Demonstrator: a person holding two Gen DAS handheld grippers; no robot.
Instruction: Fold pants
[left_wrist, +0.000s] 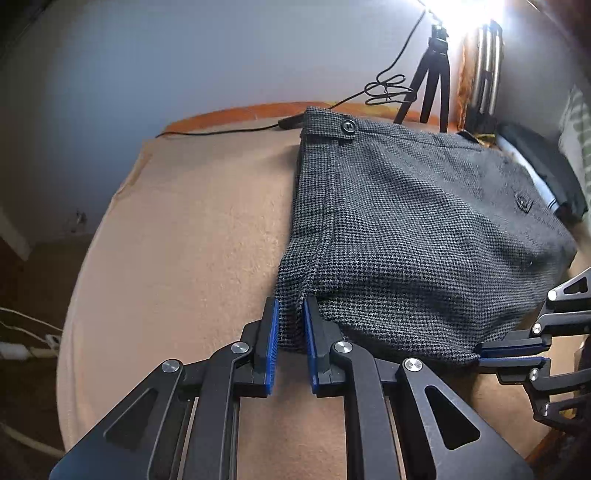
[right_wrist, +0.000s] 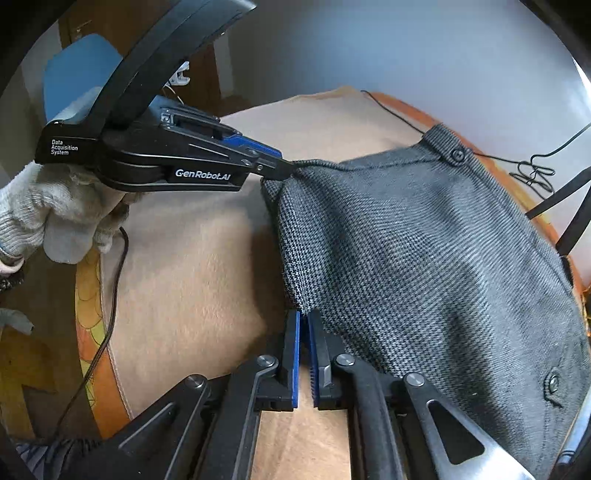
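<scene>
Hand-held grippers (left_wrist: 290, 314) (right_wrist: 303, 321) pinch woven houndstooth pants (left_wrist: 413, 236)

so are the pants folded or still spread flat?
Folded. The grey houndstooth pants lie as a compact doubled stack on the tan blanket, waistband button on top; left gripper and right gripper pinch the near edge.

Coarse woven houndstooth pants (left_wrist: 417, 236) on a matt, fuzzy beige blanket (left_wrist: 184, 258)

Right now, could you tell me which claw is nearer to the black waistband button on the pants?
Left. The left claw grips the pants on the edge that runs up to the button; the right claw grips the opposite near corner, farther away.
</scene>
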